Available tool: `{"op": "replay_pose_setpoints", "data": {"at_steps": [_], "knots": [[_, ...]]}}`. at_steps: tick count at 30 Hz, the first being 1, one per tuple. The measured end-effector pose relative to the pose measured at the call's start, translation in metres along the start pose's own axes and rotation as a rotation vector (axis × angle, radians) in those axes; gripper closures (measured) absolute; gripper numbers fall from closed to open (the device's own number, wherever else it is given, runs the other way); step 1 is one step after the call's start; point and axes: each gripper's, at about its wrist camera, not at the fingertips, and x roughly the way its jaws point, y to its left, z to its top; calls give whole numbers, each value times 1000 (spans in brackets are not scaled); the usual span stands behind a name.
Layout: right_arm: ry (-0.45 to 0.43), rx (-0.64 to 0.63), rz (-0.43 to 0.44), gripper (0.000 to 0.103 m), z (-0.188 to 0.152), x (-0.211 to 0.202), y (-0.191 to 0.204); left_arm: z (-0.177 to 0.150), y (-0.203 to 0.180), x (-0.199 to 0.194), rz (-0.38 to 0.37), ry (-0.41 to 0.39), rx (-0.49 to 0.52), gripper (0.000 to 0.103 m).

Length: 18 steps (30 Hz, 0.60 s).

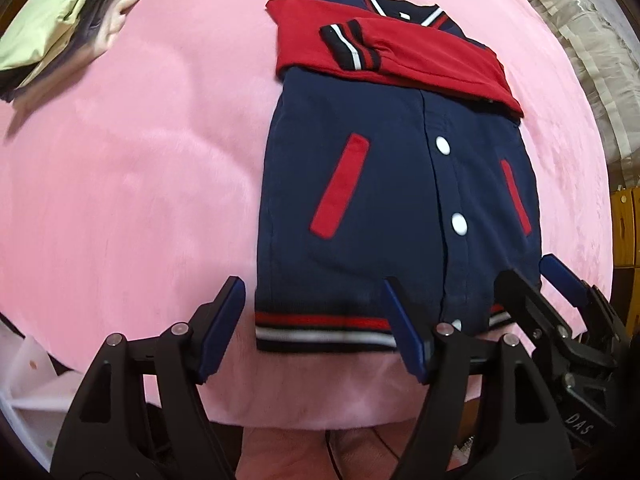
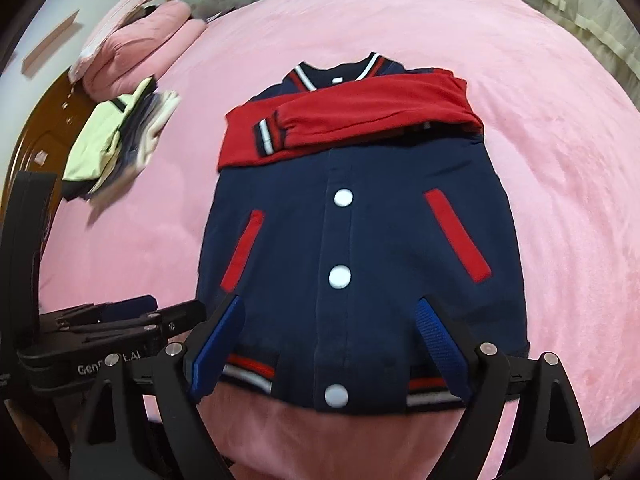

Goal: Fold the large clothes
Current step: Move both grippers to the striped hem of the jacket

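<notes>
On the pink bed (image 2: 520,80), one jacket (image 2: 360,240) lies flat, hem beneath both grippers. Left gripper (image 1: 316,328) and right gripper (image 2: 332,344) jaws stand apart, empty.

Bare pink bed (image 2: 520,80) lies right of and beyond the jacket (image 2: 360,240); a clothes stack (image 2: 116,148) and pillows (image 2: 132,40) block the far left.

Black tool (image 1: 312,312), blue pads (image 1: 224,328)

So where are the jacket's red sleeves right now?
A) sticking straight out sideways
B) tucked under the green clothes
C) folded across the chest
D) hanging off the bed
C: both red sleeves lie crossed over the upper front of the navy jacket, just below the collar.
</notes>
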Motion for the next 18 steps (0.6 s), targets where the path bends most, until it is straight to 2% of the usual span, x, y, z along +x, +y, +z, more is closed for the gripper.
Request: {"op": "replay_pose_setpoints", "data": {"at_steps": [2,6,10,12,13,15,17,18], "knots": [[20,-15,17,11,-7,-5,-1,-12,0,-3,2,5,6,33],[63,-42,42,11,-20,-4,-12,-37,3,3,-58,62,-9,31],[95,5,75,11,-43,-6,-42,-55,15,12,-82,56,-13,31],[114,48,111,11,-52,-3,-63,-58,27,20,-118,47,-30,31],[120,68,118,11,-57,-1,-74,-60,36,25,-165,39,-38,31],[124,115,97,16,-64,3,-97,-59,53,35,-227,43,-64,31],[129,170,86,33,-68,7,-122,-56,70,46,-293,58,-103,31],[130,198,94,37,-71,9,-133,-55,76,50,-319,62,-117,31]]}}
